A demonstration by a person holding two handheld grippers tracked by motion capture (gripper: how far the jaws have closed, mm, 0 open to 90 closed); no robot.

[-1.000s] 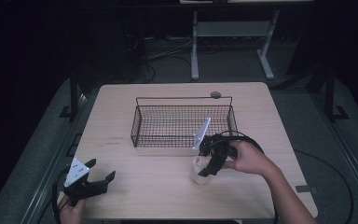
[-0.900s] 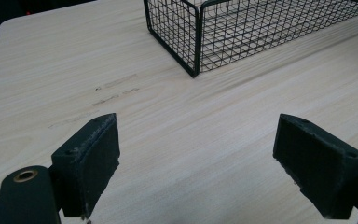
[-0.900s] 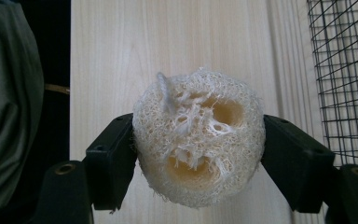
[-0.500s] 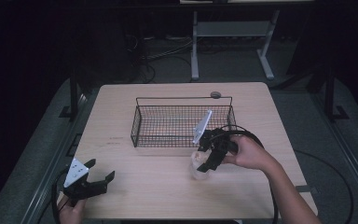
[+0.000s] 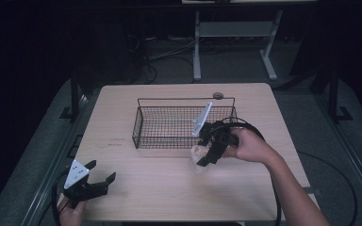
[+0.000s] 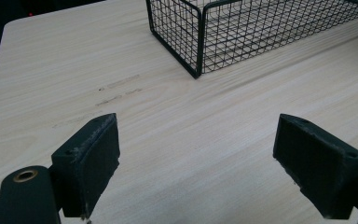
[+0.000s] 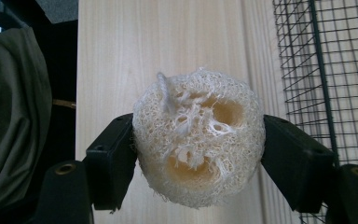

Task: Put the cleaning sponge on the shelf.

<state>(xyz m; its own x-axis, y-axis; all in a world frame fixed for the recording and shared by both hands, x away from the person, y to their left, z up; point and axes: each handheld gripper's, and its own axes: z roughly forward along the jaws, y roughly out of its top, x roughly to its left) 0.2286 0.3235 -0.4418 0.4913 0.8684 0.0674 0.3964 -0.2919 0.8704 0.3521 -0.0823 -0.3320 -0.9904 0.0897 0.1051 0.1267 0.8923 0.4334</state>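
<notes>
Pale woodgrain table (image 5: 141, 188); right hand-held gripper (image 7: 198, 154) clamps fibrous round loofah (image 7: 198, 144); left (image 6: 198, 154) apart.

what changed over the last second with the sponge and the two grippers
The right gripper, shut on the loofah sponge, has lifted it slightly off the table and nearer the wire basket. The left gripper stayed open at the table's near-left corner; the basket did not move.
</notes>
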